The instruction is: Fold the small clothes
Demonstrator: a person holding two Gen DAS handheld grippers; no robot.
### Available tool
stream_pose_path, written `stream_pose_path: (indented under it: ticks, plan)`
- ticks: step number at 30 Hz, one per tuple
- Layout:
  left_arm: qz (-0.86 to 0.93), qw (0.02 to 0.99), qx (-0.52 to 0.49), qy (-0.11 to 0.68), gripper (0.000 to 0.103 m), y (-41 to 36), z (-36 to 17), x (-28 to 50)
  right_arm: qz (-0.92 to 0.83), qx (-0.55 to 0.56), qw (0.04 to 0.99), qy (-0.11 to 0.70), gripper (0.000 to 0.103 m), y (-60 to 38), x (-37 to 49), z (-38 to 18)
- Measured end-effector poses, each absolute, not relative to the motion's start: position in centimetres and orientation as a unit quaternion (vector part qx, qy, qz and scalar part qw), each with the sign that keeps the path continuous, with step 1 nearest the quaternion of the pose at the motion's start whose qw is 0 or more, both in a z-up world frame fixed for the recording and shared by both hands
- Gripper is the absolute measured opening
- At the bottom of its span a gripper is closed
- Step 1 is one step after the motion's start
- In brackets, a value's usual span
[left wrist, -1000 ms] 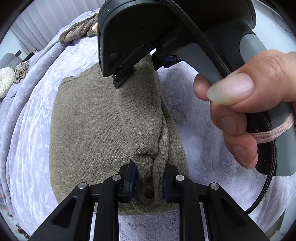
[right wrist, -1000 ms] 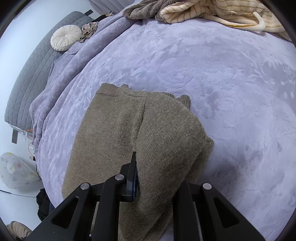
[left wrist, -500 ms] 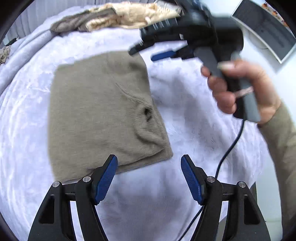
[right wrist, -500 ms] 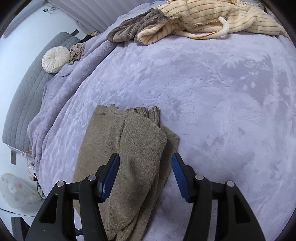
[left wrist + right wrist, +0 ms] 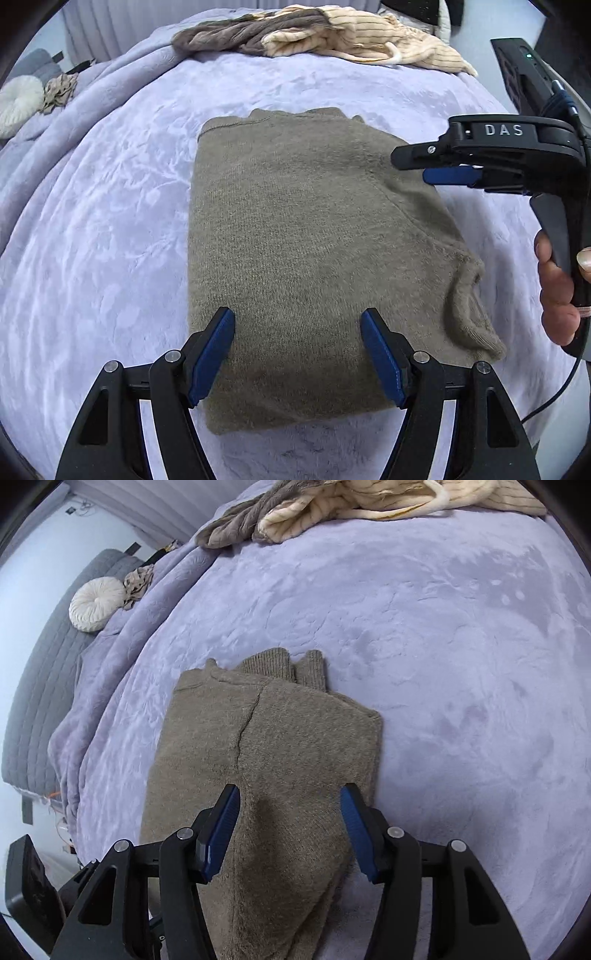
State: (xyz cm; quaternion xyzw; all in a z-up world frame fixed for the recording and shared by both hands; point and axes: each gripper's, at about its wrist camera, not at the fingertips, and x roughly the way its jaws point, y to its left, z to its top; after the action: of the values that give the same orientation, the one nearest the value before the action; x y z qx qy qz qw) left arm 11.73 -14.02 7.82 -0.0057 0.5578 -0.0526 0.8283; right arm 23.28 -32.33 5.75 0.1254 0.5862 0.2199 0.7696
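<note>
the olive-brown knit sweater [image 5: 314, 258] lies folded into a rough rectangle on the lavender blanket [image 5: 110, 221] of the bed, its right sleeve turned in across the body and the cuff bunched at the near right corner. a second ago both tools pinched that sleeve fold, the left one at the cuff and the right one further up the edge; half a second ago they had let go and pulled back with the fabric dropped flat. now the left tool [image 5: 297, 354] hangs over the near hem with its blue pads [image 5: 212, 354] spread wide, gripping nothing. the right tool [image 5: 290, 830] is likewise spread apart and empty, poised over the sweater's right-hand fold; from the left wrist view it shows side-on at the right, off the sweater's far right corner, with the person's right hand [image 5: 557, 291] on its grip. the sweater has kept its shape since release. at the far edge of the bed sit a heap of cream striped and brown clothes [image 5: 325, 37]; a round white cushion [image 5: 96, 603] rests off to the left.
</note>
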Motion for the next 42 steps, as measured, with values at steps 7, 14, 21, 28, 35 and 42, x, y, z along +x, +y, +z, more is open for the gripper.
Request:
stream_pose_path:
  ticks: [7,14,21,28,35,42]
  plan:
    - [-0.055,0.843,-0.032,0.535,0.072,-10.3,9.1,8.7,0.304,0.134,0.787,0.52,0.062,-33.2,14.8,10.8]
    - [-0.044,0.824,-0.058,0.561,0.072,-8.3,5.7,8.5,0.357,0.099,0.763,0.529,0.063,-28.5,8.3,8.9]
    - [-0.045,0.822,-0.036,0.566,0.072,-8.4,4.8,7.9,0.268,0.124,0.782,0.549,0.061,-32.0,8.6,5.6]
    - [-0.045,0.84,-0.026,0.54,0.072,-8.2,7.5,7.2,0.178,0.09,0.82,0.536,0.072,-34.3,6.9,8.1]
    - [-0.03,0.847,-0.012,0.531,0.072,-8.4,8.1,9.3,0.27,0.052,0.827,0.491,0.072,-29.5,7.2,12.2]
    - [-0.035,0.838,-0.008,0.544,0.086,-8.2,6.8,11.0,0.247,0.035,0.802,0.543,0.07,-27.9,10.3,6.7]
